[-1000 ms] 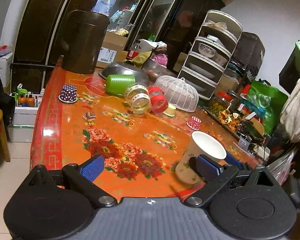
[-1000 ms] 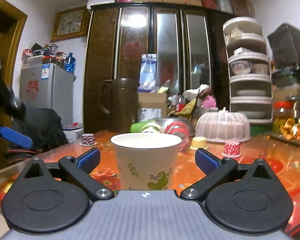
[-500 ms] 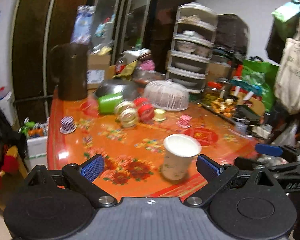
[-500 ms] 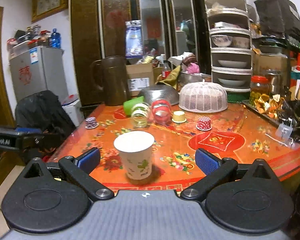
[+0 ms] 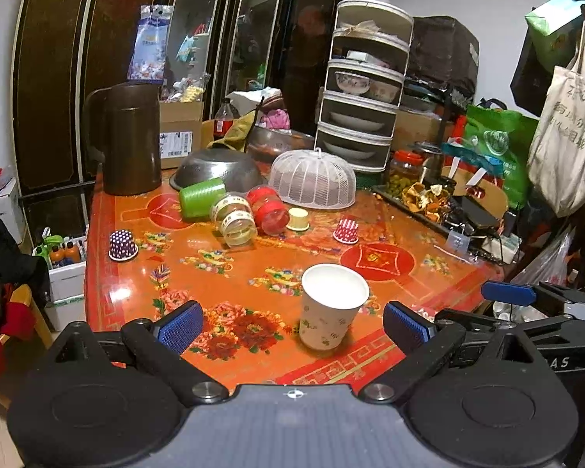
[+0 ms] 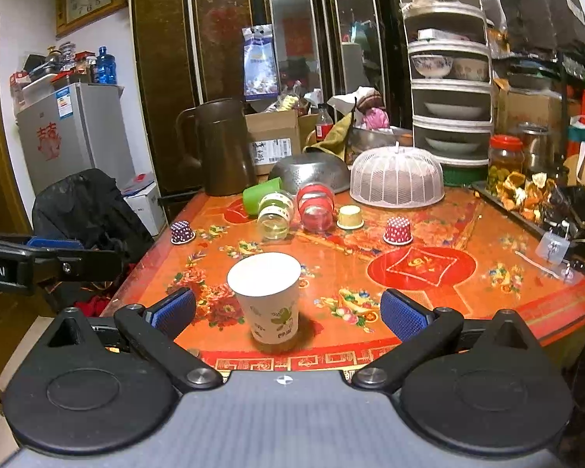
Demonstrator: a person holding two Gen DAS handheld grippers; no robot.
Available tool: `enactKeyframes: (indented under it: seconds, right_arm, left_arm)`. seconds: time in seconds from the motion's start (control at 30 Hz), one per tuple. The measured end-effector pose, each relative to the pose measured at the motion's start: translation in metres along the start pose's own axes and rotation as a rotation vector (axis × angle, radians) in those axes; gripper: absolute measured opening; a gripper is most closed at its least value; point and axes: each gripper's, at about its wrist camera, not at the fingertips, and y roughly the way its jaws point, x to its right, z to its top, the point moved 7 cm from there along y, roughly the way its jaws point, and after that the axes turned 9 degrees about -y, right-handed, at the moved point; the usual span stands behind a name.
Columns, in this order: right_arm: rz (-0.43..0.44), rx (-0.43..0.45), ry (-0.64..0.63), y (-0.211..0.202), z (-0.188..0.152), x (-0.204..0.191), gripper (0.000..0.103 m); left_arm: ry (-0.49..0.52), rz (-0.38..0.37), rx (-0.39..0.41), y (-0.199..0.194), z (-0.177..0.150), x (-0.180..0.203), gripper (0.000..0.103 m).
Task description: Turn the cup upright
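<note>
A white paper cup [image 5: 329,306] with a green leaf print stands upright, mouth up, near the front edge of the red floral table [image 5: 253,269]. It also shows in the right wrist view [image 6: 267,296]. My left gripper [image 5: 292,325] is open and empty, held back from the cup above the table's front edge. My right gripper [image 6: 288,314] is open and empty, also back from the cup. The right gripper's blue finger [image 5: 503,293] shows at the right of the left wrist view. The left gripper's body [image 6: 27,261] shows at the left of the right wrist view.
Farther back lie a green cup [image 5: 201,197], a clear jar [image 5: 236,220] and a red jar [image 5: 269,206] on their sides. Small paper cupcake cups [image 5: 123,243] stand inverted. A brown jug [image 5: 130,138], a steel colander [image 5: 218,167], a white mesh food cover [image 5: 312,179] and a tiered rack [image 5: 362,82] stand behind.
Both grippers have pulled back and up from the cup, which was between the right gripper's open fingers a second ago. The cup stays upright on the table.
</note>
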Motion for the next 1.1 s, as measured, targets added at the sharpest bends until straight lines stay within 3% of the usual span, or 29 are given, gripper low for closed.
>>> enactKeyframes:
  seconds: [1.1]
  right_arm:
    - [0.026, 0.009, 0.003, -0.0053, -0.0001, -0.0061, 0.102]
  left_arm:
    - [0.0, 0.042, -0.047, 0.0091, -0.007, -0.0051, 0.1]
